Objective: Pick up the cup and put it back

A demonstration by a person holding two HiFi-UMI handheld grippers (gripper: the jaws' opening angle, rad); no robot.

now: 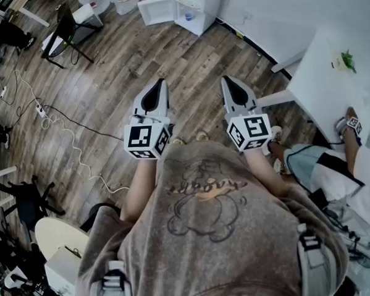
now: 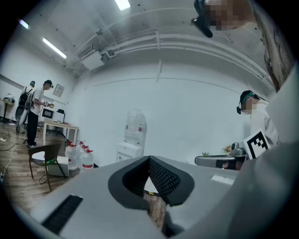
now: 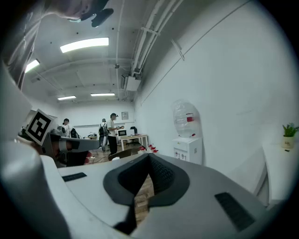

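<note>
Head view, cup: cannot tell where it sits.
Left gripper (image 1: 161, 85): clenched, empty, over wooden floor (image 1: 106, 68).
Right gripper (image 1: 226, 81): clenched, empty, at the left one's 3 o'clock.
White table (image 1: 330, 90): 2 o'clock, with small plant (image 1: 348, 60).

water dispenser (image 1: 196, 14) ahead on the floor (image 1: 137, 60), table (image 1: 330, 87) to its right.
</note>
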